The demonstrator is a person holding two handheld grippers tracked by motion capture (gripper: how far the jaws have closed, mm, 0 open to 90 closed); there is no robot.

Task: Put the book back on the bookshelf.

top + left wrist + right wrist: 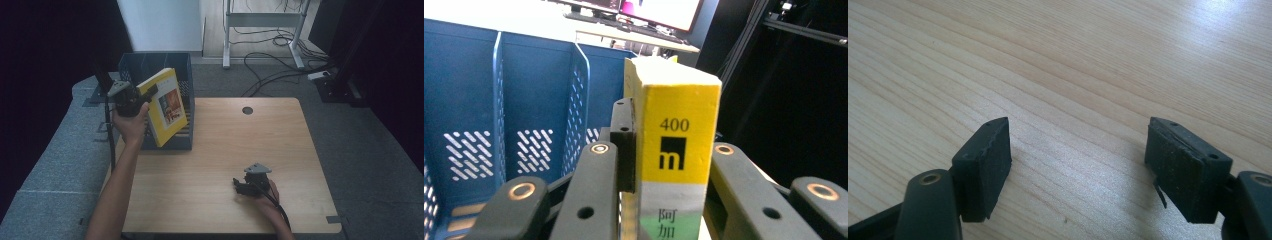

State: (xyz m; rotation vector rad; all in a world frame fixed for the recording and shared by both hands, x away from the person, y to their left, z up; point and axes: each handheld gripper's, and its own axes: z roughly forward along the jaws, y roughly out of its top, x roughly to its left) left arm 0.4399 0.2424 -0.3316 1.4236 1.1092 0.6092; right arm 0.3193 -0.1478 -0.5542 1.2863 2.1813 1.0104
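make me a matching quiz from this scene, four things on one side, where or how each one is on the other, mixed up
Things:
1. yellow book
2. blue file rack
3. right gripper
4. left gripper

States:
A. resting low on the wooden table, jaws open with nothing between them
B. clamped on the book's spine end
C. held tilted above the rack
D. standing at the table's far left corner, slots upright

Pairs: 1-C, 2-D, 3-A, 4-B

Black fingers point(985, 167) (brass-ringed screws)
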